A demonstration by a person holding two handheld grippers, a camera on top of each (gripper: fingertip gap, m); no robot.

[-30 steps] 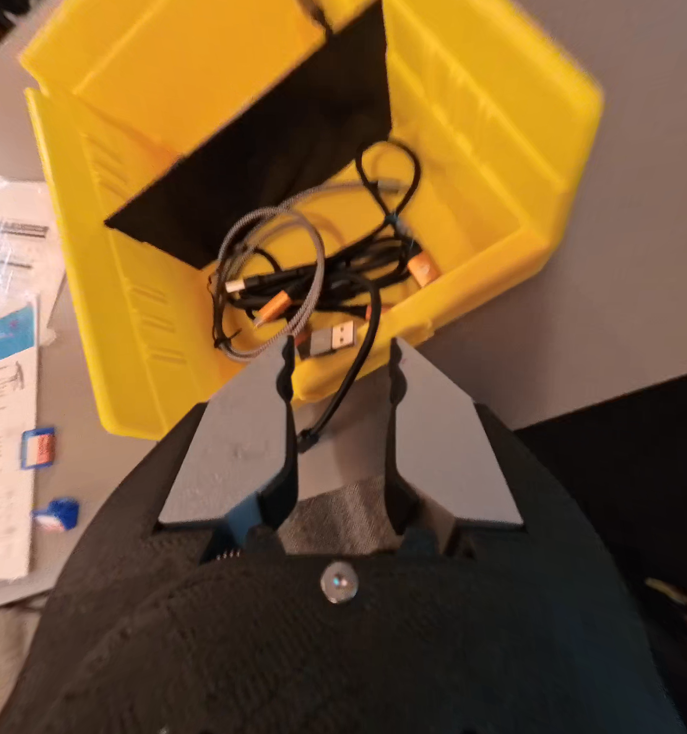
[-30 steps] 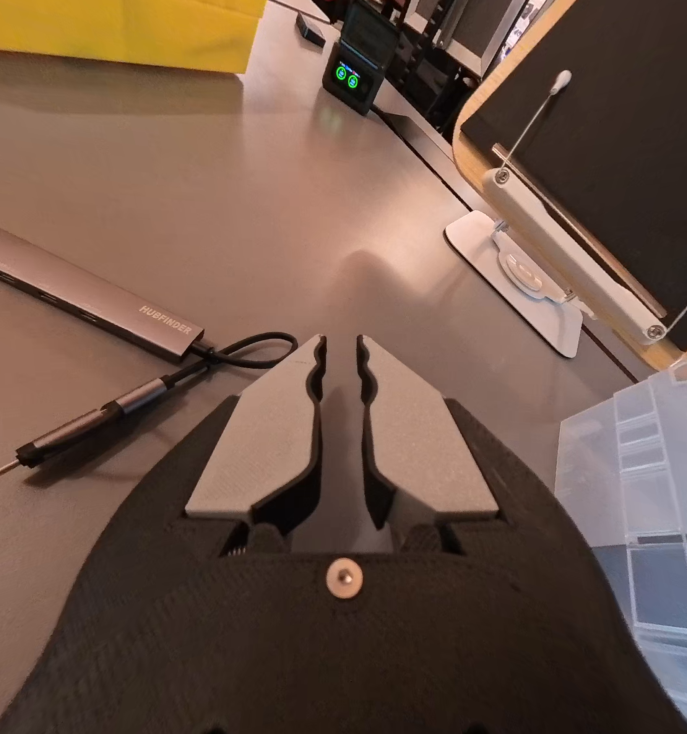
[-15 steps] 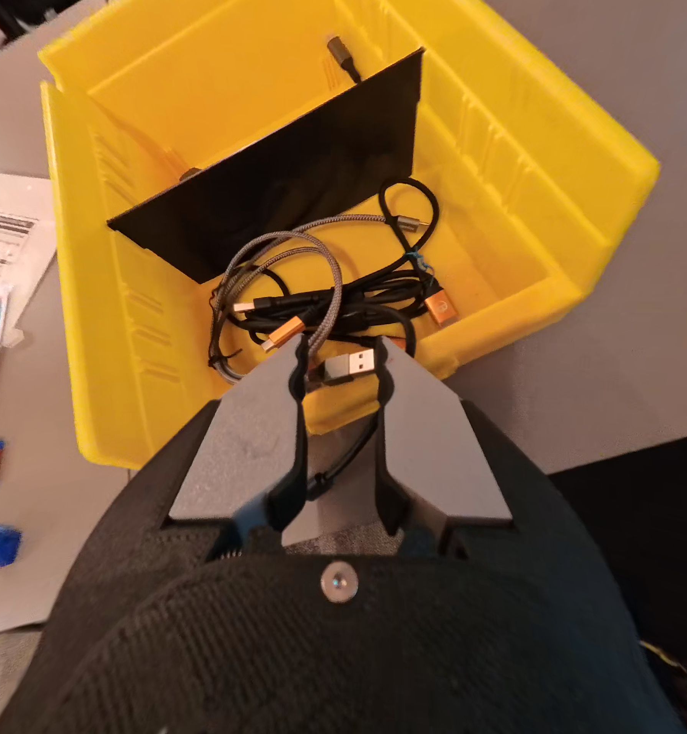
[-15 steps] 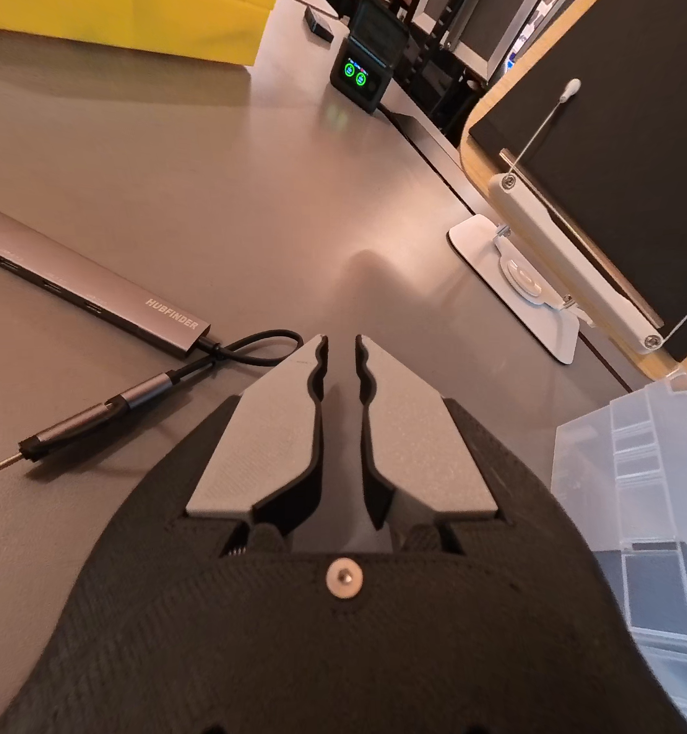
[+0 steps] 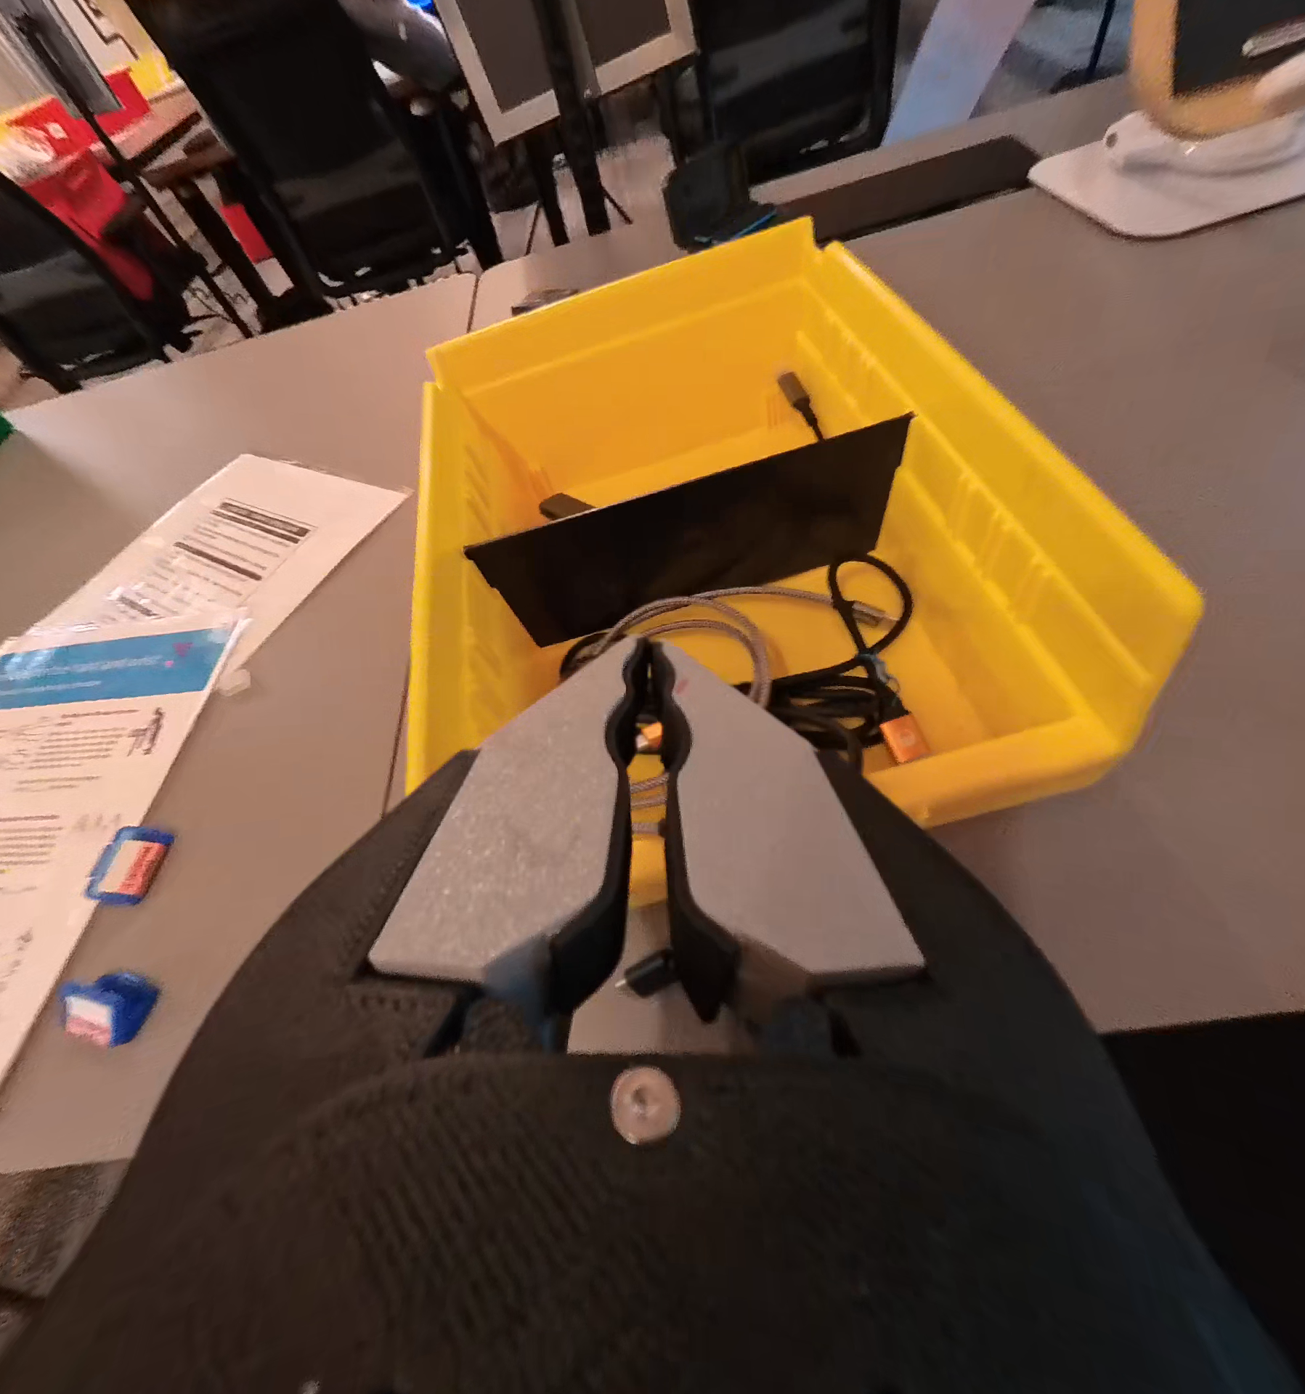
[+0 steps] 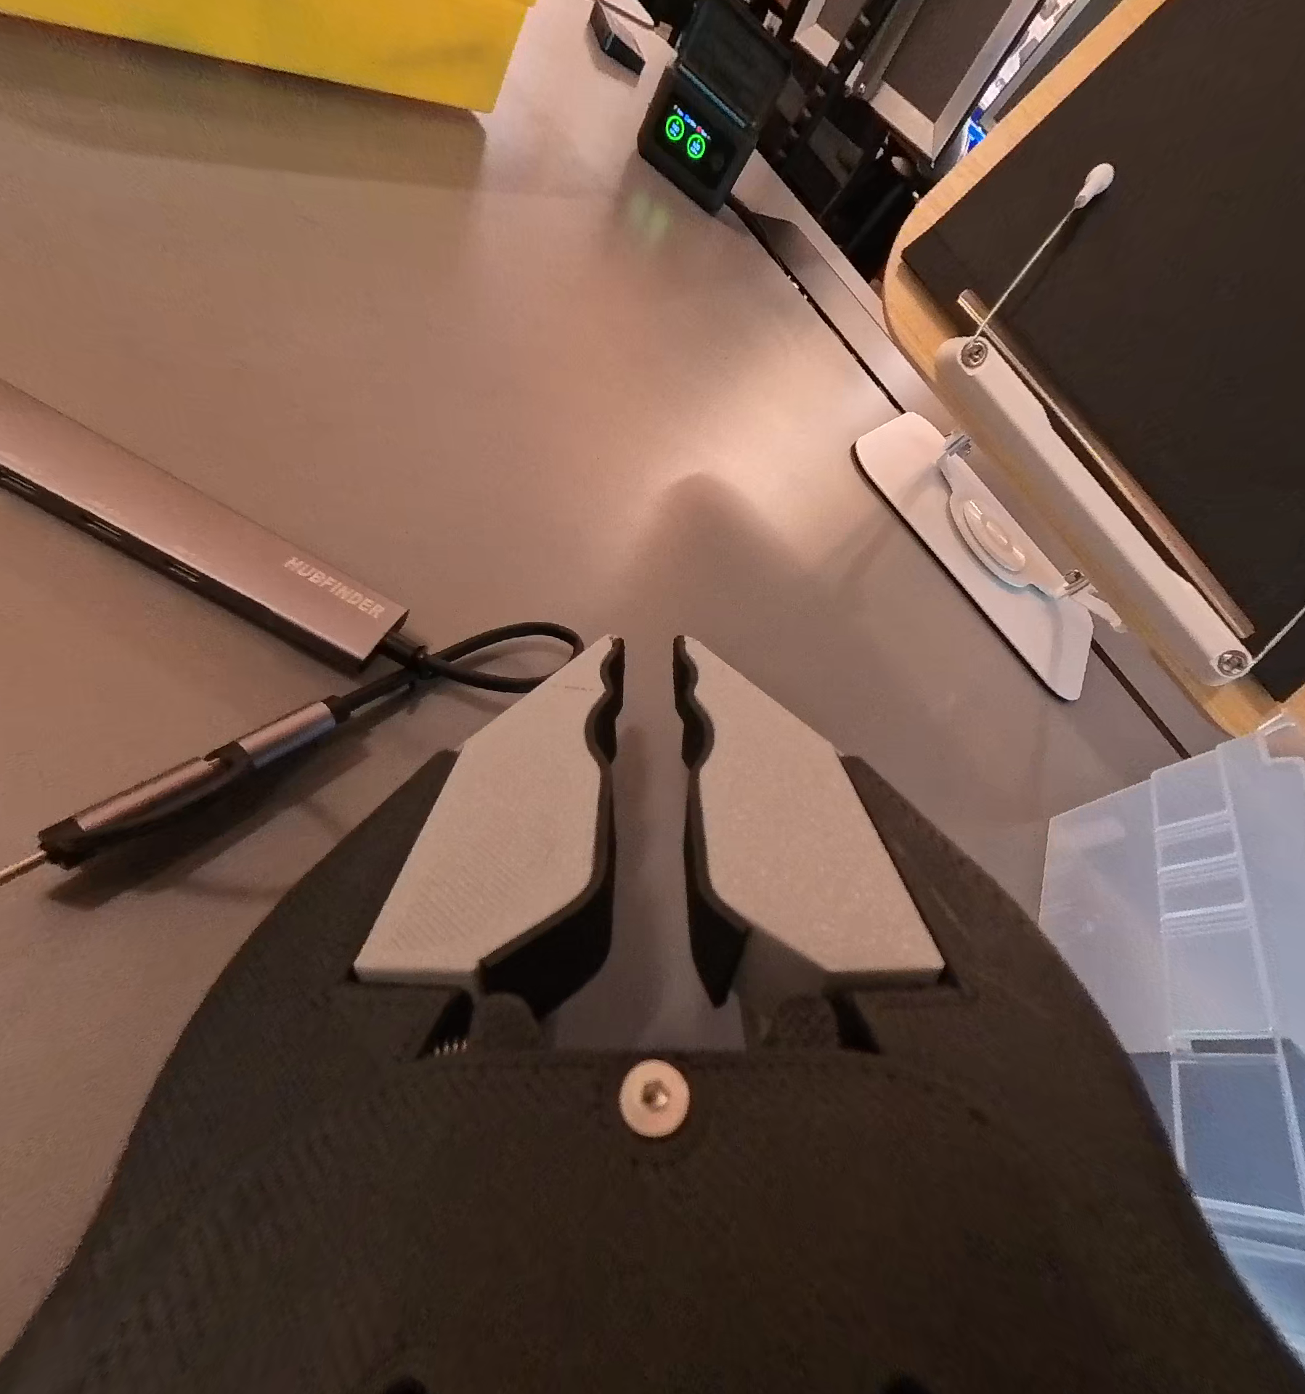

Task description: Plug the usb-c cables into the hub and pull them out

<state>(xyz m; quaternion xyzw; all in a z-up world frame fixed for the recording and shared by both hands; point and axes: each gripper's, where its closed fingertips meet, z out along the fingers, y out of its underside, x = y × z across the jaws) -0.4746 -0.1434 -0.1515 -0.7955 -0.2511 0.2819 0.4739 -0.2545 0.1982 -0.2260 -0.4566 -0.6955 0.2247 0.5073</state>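
Observation:
A yellow bin [image 5: 1011, 573] holds a tangle of usb cables [image 5: 845, 686], black and braided grey, some with orange plugs. My left gripper [image 5: 641, 652] is over the bin's front part, its fingertips pressed together over the tangle. A black cable plug [image 5: 645, 977] hangs between the fingers near their base, so the grip seems to be on that cable. The grey hub [image 6: 181, 543] lies on the table at the left of the right wrist view, its own short lead and plug [image 6: 287, 735] curled beside it. My right gripper [image 6: 647, 649] is slightly open and empty, just right of that lead.
A black divider [image 5: 694, 528] splits the bin. Printed sheets [image 5: 106, 679] and two small blue cards [image 5: 132, 864] lie left of it. A clear plastic organiser [image 6: 1222, 981], a white monitor stand [image 6: 996, 558] and a small black device with green lights [image 6: 698, 136] are to my right. Spacing between my two grippers at the tips: around 40 cm. My left tips are about 35 cm from the grey hub [image 6: 181, 543], my right tips only 10 cm.
My left gripper has moved forward over the bin's front edge and closed from wide open to shut around the cables. The right gripper has stayed nearly still.

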